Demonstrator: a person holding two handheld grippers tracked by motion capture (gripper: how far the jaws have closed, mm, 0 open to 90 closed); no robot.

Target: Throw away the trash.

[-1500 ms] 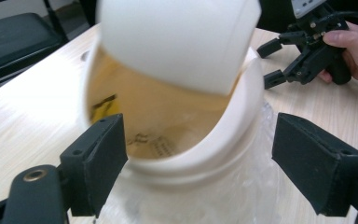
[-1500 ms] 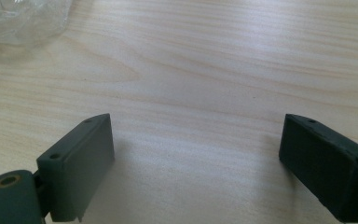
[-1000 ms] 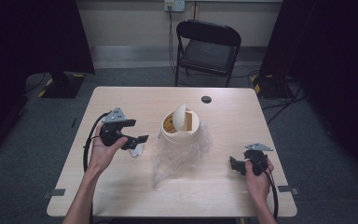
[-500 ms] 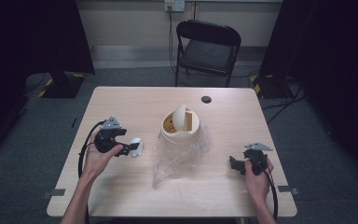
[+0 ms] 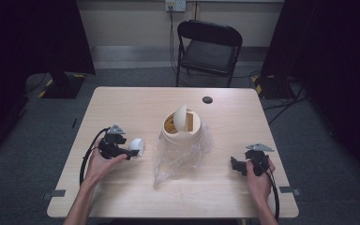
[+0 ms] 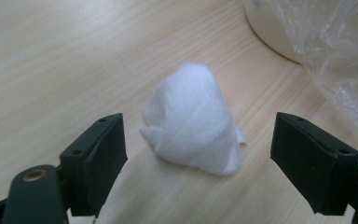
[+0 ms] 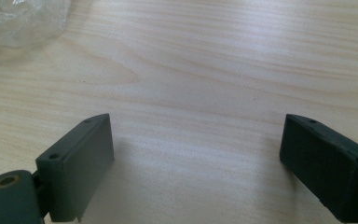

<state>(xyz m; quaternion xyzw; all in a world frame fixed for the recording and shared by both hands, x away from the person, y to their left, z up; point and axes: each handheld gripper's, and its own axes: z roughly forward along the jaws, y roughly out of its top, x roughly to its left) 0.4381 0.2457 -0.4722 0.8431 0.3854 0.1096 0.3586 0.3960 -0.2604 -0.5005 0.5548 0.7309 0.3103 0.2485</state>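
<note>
Lining up my left gripper [image 6: 198, 154] with jaws spread around the white wad [image 6: 193, 119] on the table [image 5: 122, 108], I judge I should lower squarely before closing. My right gripper [image 7: 196, 163] rests parted, holding nothing. The cream bin [image 5: 182, 133] and its plastic bag [image 5: 178, 157] sit just beside, likely snagging.
</note>
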